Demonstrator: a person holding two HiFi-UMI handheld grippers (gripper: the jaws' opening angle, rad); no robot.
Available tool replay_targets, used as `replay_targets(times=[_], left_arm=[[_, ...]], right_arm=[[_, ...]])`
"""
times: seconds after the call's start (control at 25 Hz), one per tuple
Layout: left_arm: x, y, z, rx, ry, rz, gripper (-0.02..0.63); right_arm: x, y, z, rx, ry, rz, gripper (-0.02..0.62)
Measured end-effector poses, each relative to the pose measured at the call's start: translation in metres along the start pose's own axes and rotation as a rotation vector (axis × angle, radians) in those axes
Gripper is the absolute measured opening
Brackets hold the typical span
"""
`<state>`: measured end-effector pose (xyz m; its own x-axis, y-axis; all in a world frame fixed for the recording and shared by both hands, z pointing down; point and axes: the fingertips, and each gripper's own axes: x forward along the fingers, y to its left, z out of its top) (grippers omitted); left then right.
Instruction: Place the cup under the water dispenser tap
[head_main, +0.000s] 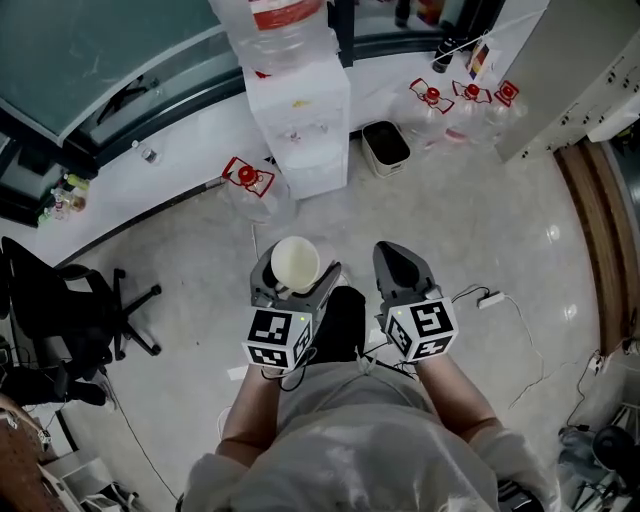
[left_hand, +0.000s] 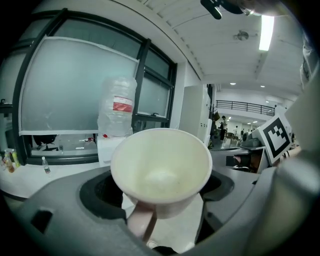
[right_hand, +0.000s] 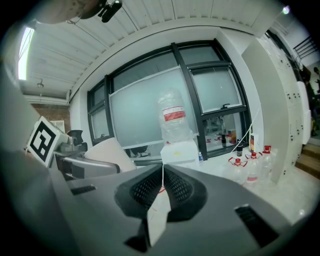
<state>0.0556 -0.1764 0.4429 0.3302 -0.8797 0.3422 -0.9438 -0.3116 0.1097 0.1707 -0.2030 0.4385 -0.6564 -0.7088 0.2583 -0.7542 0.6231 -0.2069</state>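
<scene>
An empty cream paper cup (head_main: 295, 263) is held upright in my left gripper (head_main: 296, 283), which is shut on it. In the left gripper view the cup (left_hand: 161, 170) fills the space between the jaws, its inside bare. The white water dispenser (head_main: 298, 128) with a clear bottle on top stands ahead by the window wall, well beyond the cup; it appears as the dispenser (left_hand: 111, 145) behind the cup and the dispenser (right_hand: 179, 151) in the right gripper view. My right gripper (head_main: 398, 268) is beside the left, shut with nothing in it, jaws touching (right_hand: 162, 192).
Several large water jugs with red caps (head_main: 470, 105) stand on the floor right of the dispenser, one more jug (head_main: 249, 186) at its left. A small bin (head_main: 385, 146) sits beside it. A black office chair (head_main: 60, 310) is at left; a cable and plug (head_main: 490, 300) lie at right.
</scene>
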Motion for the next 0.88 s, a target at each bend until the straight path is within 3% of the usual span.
replay_targets(times=[0.48,0.88], left_arm=[[0.136,0.084,0.016,-0.066,0.057,0.007,0.446],[0.204,0.141,-0.009,-0.053,0.105,0.066,0.446]], right_arm=[[0.142,-0.077,0.011,-0.02,0.137,-0.013,0.029],[0.239,-0.102,-0.007,-0.085,0.233,0.049,0.029]])
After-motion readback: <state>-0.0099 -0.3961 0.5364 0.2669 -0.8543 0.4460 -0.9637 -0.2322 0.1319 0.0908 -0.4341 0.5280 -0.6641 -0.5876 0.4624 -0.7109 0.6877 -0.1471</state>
